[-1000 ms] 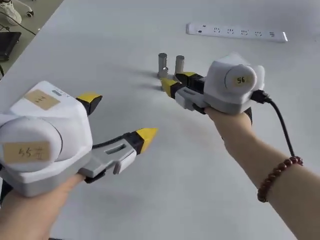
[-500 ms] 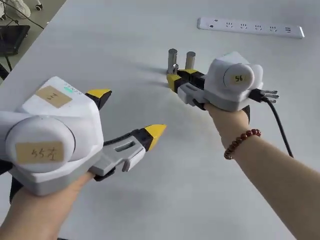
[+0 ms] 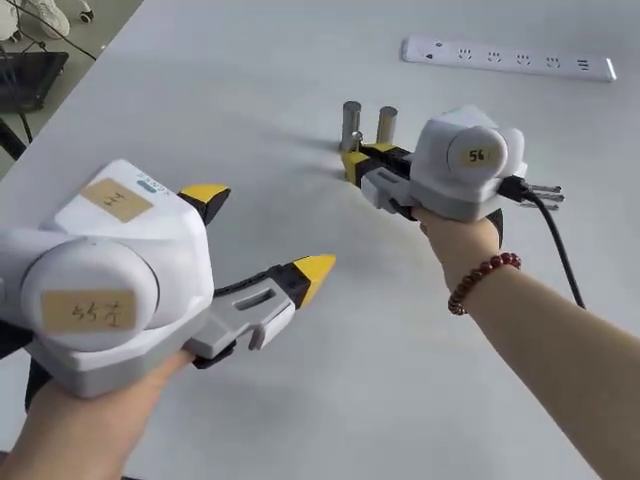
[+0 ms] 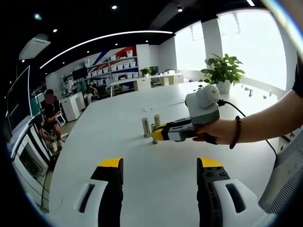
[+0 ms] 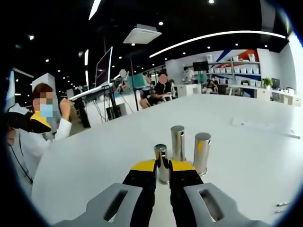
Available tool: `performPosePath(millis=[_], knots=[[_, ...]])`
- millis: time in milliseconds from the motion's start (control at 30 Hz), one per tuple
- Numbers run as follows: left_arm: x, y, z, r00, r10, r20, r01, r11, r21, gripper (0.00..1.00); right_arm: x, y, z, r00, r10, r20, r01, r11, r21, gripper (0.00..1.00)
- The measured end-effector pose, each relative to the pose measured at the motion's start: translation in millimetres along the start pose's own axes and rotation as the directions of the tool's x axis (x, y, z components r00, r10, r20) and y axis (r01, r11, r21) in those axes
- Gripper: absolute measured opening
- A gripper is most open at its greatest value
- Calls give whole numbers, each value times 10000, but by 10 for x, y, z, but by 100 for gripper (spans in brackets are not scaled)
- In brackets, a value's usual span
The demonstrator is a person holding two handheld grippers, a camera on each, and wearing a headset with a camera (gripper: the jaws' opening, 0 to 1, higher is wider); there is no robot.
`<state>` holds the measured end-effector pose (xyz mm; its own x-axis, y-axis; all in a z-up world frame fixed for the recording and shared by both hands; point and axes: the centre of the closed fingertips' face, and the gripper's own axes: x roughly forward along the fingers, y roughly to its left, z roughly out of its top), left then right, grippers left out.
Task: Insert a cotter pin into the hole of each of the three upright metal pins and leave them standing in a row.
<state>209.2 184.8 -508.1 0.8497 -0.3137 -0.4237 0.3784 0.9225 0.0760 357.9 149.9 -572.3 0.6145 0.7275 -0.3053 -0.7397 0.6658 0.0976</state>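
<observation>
Now: my right gripper point(image 5: 162, 166) has its jaws closed on the nearest metal pin point(image 5: 160, 158), which is upright between them; its base is hidden, so I cannot tell whether it touches the white table point(image 3: 330, 400). The middle pin point(image 5: 177, 142) stands just behind it, with the right pin point(image 5: 202, 151) just beside that one. My left gripper point(image 3: 262, 232) hovers near me, jaws wide apart and holding nothing, well apart from the pins. A power strip point(image 3: 510, 58) lies farther back.
</observation>
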Motion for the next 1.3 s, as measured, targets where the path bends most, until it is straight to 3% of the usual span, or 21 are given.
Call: performPosePath(millis=[133,333,467,1300], knots=[[0,-21,-13,10000,-22,-30,22,9999,-121,62,-39,37,-14,9997,142,-179,-147,9995,-268,4],[-32,-58,65,9995,-81,313,94,9991,-419,61,-143,77,-49,9987,291,-416,-309,9986,-436,4],[-39,-78,71,9994,-125,319,140,9988,-471,61,-235,87,-92,9980,350,-525,-375,9982,-474,4],[-103,-308,84,9984,-486,280,492,9986,-194,62,-870,79,-349,9952,-6,-982,-88,9955,-946,4]])
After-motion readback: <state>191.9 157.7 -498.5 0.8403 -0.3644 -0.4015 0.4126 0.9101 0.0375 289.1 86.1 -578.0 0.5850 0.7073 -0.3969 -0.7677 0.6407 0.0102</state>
